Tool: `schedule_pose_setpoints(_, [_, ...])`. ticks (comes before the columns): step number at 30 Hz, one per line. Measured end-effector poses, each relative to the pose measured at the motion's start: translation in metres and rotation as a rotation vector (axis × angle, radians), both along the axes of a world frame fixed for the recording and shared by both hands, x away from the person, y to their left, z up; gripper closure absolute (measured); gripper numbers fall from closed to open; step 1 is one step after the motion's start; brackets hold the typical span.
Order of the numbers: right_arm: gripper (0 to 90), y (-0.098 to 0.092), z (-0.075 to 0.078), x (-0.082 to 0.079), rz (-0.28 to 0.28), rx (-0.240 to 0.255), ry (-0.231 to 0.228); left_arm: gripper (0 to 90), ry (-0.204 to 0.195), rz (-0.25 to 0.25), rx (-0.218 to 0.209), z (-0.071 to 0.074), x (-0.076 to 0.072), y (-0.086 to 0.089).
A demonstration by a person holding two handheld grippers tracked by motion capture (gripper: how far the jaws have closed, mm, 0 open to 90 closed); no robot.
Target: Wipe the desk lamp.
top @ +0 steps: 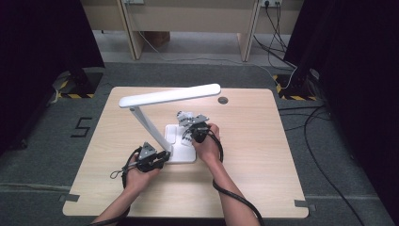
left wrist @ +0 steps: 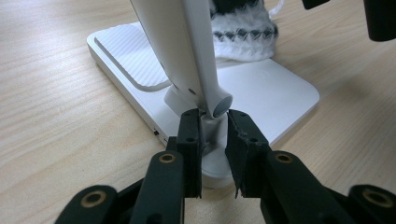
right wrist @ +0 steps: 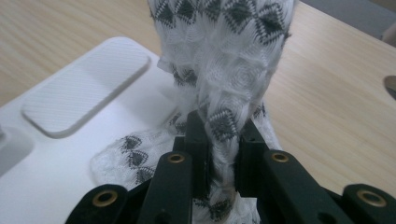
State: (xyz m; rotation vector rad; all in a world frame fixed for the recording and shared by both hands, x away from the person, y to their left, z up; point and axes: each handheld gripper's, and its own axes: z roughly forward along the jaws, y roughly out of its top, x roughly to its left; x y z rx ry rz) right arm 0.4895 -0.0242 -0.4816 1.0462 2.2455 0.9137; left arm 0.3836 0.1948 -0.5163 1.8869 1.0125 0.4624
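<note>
A white desk lamp (top: 155, 101) stands mid-table on a flat white base (top: 181, 153). My left gripper (top: 164, 155) is shut on the lamp's hinge post (left wrist: 212, 135) at the foot of the arm, one jaw on each side. My right gripper (top: 188, 134) is shut on a white cloth with a dark diamond pattern (right wrist: 224, 70), bunched between its jaws. That cloth (top: 186, 117) lies partly on the lamp base (right wrist: 60, 154), beside its ribbed pad (right wrist: 88, 84). In the left gripper view the cloth (left wrist: 243, 28) shows behind the lamp arm (left wrist: 180, 42).
The wooden table (top: 254, 150) has a round cable hole (top: 223, 100) near its far edge. Cables trail from both grippers toward the near edge. Dark curtains flank the table and cables lie on the floor at the right.
</note>
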Motion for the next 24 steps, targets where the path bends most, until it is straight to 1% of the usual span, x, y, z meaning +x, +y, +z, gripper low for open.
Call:
schedule_pose_setpoints(3, [79.7, -0.004, 0.005, 0.002, -0.021, 0.009, -0.011, 74.7, -0.001, 0.001, -0.001, 0.0, 0.0, 0.0])
schedule_pose_setpoints(5, [79.6, -0.001, 0.011, 0.004, -0.017, 0.02, -0.027, 74.6, 0.001, 0.0, 0.002, 0.0, 0.0, 0.0])
schedule_pose_setpoints(6, [79.6, 0.001, 0.013, 0.004, -0.011, 0.02, -0.032, 74.6, -0.001, 0.001, -0.001, 0.0, 0.0, 0.0])
schedule_pose_setpoints(8, [79.6, 0.008, 0.018, 0.005, -0.003, 0.035, -0.04, 74.6, 0.0, 0.001, -0.001, 0.0, 0.0, 0.0])
schedule_pose_setpoints(9, [79.6, 0.012, 0.021, 0.007, 0.015, 0.033, -0.051, 74.5, 0.0, 0.0, -0.002, 0.0, 0.0, 0.0])
schedule_pose_setpoints(10, [79.5, 0.017, 0.023, 0.007, 0.02, 0.04, -0.051, 74.5, 0.0, 0.001, -0.003, 0.0, 0.0, 0.0])
schedule_pose_setpoints(11, [79.5, 0.022, 0.024, 0.008, 0.037, 0.042, -0.058, 74.5, 0.0, 0.001, -0.004, -0.001, 0.0, 0.0])
schedule_pose_setpoints(12, [79.5, 0.027, 0.025, 0.009, 0.046, 0.042, -0.055, 74.5, 0.0, 0.002, -0.005, -0.001, 0.0, 0.0])
schedule_pose_setpoints(13, [79.4, 0.033, 0.026, 0.01, 0.046, 0.055, -0.047, 74.5, -0.001, 0.003, -0.007, -0.001, 0.0, 0.0])
schedule_pose_setpoints(15, [79.4, 0.043, 0.025, 0.012, 0.072, 0.061, -0.051, 74.4, -0.004, 0.005, -0.01, -0.001, 0.0, 0.0])
schedule_pose_setpoints(17, [79.4, 0.052, 0.024, 0.015, 0.09, 0.064, -0.043, 74.4, -0.001, 0.004, -0.011, -0.001, 0.0, 0.0])
schedule_pose_setpoints(20, [79.4, 0.064, 0.02, 0.019, 0.099, 0.072, -0.025, 74.4, 0.0, 0.004, -0.013, -0.001, 0.0, 0.0])
schedule_pose_setpoints(22, [79.3, 0.071, 0.018, 0.022, 0.107, 0.079, -0.022, 74.4, 0.0, 0.003, -0.013, -0.001, 0.0, 0.001])
schedule_pose_setpoints(24, [79.3, 0.077, 0.016, 0.025, 0.117, 0.075, -0.016, 74.4, 0.0, 0.003, -0.014, -0.001, 0.0, 0.0])
